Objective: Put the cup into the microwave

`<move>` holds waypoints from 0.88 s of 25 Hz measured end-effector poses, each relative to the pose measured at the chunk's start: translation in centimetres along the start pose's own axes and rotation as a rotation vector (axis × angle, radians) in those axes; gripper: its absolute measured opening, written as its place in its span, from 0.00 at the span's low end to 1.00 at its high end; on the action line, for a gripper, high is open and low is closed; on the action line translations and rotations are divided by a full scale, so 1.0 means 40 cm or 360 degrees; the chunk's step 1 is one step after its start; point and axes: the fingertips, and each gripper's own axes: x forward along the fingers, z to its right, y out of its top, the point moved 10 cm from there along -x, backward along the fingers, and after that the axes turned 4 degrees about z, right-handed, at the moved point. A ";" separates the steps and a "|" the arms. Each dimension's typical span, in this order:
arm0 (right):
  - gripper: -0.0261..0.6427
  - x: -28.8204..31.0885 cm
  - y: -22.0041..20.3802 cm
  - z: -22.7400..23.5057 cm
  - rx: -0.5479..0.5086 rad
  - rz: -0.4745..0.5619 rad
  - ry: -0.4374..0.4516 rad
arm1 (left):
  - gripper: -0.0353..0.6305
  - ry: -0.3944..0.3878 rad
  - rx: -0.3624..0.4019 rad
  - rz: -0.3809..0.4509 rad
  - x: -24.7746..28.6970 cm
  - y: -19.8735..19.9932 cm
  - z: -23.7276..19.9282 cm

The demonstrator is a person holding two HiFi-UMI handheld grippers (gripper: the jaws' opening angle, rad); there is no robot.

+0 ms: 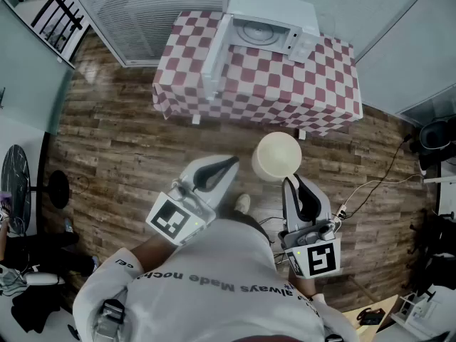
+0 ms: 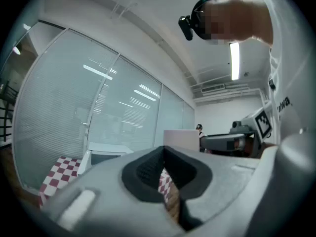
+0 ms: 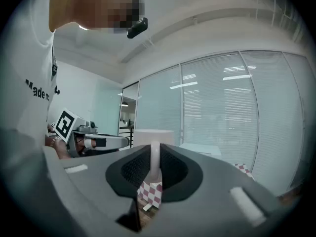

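A cream cup (image 1: pixel 278 155) hangs in the air over the wooden floor, short of the table. My right gripper (image 1: pixel 291 180) is shut on the cup's handle (image 3: pixel 154 163), which stands between its black pads; the cup body (image 3: pixel 153 135) rises just beyond them. My left gripper (image 1: pixel 231 162) is level with it to the left, shut with nothing between its pads. The white microwave (image 1: pixel 267 28) stands at the back of the red-and-white checked table (image 1: pixel 313 84) with its door (image 1: pixel 216 52) swung open to the left. The left gripper view shows the cup (image 2: pixel 180 139) and the microwave (image 2: pixel 106 154) ahead.
Glass walls with blinds (image 1: pixel 164 9) close in the space behind the table. Cables (image 1: pixel 370 187) lie on the floor at the right, next to a dark chair base (image 1: pixel 436 137). A round black stand (image 1: pixel 57 189) is at the left.
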 end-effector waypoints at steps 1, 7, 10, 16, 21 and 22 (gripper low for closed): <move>0.10 -0.002 -0.002 0.010 -0.0003 0.0000 0.0002 | 0.06 0.0001 0.0002 -0.0009 0.011 -0.003 0.003; 0.10 -0.027 -0.013 0.095 -0.0011 -0.0001 -0.0018 | 0.06 0.0037 0.0020 -0.0030 0.081 -0.021 0.020; 0.10 -0.043 -0.019 0.154 -0.0023 -0.0009 -0.0033 | 0.06 0.0078 0.0026 -0.0036 0.120 -0.031 0.027; 0.10 -0.057 -0.031 0.254 -0.0040 -0.0020 -0.0017 | 0.06 0.0158 0.0032 -0.0031 0.190 -0.053 0.036; 0.10 -0.043 -0.041 0.300 -0.0053 -0.0022 0.0011 | 0.06 0.0178 0.0015 -0.0034 0.225 -0.067 0.040; 0.10 -0.036 -0.040 0.306 -0.0052 -0.0019 0.0018 | 0.06 0.0181 0.0008 -0.0041 0.230 -0.069 0.037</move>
